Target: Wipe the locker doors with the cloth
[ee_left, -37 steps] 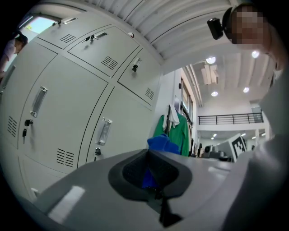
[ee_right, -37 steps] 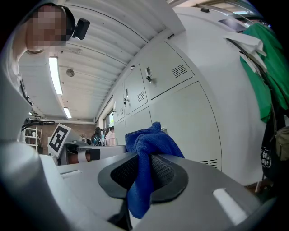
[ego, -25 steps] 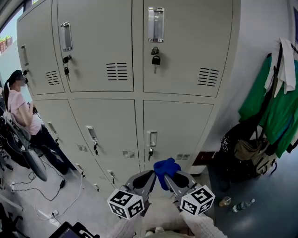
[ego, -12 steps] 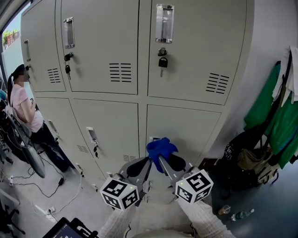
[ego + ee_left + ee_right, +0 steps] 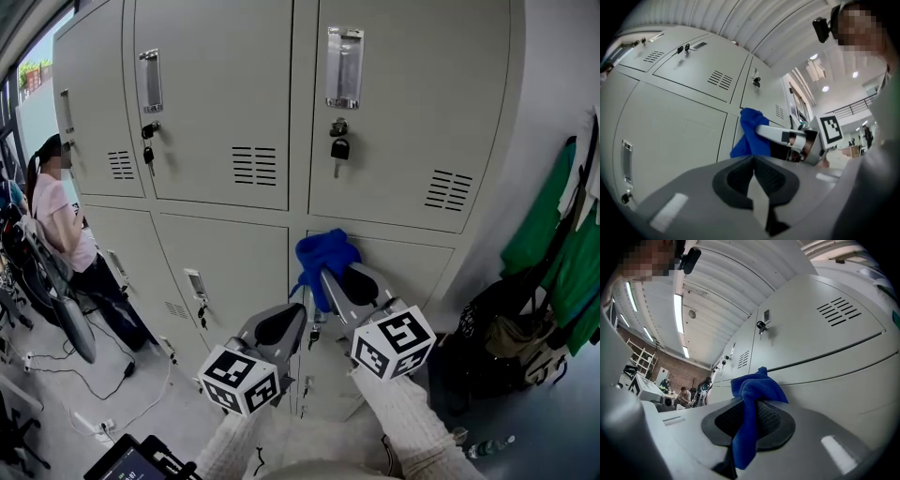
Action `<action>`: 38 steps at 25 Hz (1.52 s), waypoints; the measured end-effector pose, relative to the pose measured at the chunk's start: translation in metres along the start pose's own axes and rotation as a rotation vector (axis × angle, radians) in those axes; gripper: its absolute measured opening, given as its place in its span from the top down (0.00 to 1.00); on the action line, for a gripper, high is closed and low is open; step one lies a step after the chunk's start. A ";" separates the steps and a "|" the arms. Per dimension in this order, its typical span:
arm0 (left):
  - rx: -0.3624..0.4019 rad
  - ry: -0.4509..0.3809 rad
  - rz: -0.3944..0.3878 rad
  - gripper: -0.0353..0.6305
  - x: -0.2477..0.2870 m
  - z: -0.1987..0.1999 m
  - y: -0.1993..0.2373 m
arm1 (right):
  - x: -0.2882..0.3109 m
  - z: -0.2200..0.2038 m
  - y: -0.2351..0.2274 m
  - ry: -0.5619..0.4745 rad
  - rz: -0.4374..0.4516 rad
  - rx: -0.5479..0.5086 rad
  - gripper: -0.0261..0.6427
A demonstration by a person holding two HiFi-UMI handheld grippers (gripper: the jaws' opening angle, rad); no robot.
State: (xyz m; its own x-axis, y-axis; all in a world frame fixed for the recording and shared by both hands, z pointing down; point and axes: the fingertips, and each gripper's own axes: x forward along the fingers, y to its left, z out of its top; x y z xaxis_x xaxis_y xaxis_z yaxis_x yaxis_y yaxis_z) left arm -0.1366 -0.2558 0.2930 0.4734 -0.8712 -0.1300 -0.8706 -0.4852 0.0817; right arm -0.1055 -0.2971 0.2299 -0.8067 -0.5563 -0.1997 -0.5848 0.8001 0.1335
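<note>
Cloth point(image 5: 752, 394): blue, soft, light and floppy; bunched up near a lower locker door point(image 5: 398, 267); I cannot tell if it touches.
Right gripper point(image 5: 749, 425): jaws squeezed on the cloth's middle; a good spot to hold.
Left gripper point(image 5: 753, 164): jaws together; nothing in them.

The head view shows six locker doors point(image 5: 211, 112) — three across the upper row, three below. The upper doors carry three recessed handles point(image 5: 344, 66) and three vent grilles point(image 5: 255, 165); one padlock point(image 5: 339, 148) hangs at upper right. One blue cloth point(image 5: 323, 253) sits at centre. Two claws appear, the left claw point(image 5: 292, 317) and the right claw point(image 5: 328, 279), with two marker cubes point(image 5: 242, 380). One person point(image 5: 61, 220) is in view — at the left edge.
</note>
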 end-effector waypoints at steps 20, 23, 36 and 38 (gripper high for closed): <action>-0.042 0.045 -0.006 0.94 0.010 -0.012 0.007 | 0.003 -0.038 -0.015 0.067 -0.045 0.084 0.88; -0.062 0.071 -0.002 0.94 0.013 -0.025 0.011 | -0.001 -0.054 -0.013 0.097 -0.046 0.096 0.88; -0.162 0.192 0.005 0.94 0.020 -0.093 0.012 | -0.028 -0.136 -0.013 0.241 -0.071 0.201 0.88; -0.173 0.210 0.005 0.94 0.021 -0.104 0.012 | -0.031 -0.150 -0.014 0.256 -0.074 0.214 0.88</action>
State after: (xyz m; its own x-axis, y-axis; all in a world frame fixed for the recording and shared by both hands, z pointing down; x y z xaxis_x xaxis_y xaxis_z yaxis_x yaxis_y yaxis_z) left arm -0.1233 -0.2879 0.3939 0.5022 -0.8613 0.0769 -0.8457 -0.4706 0.2515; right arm -0.0849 -0.3248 0.3796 -0.7737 -0.6313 0.0530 -0.6334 0.7692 -0.0845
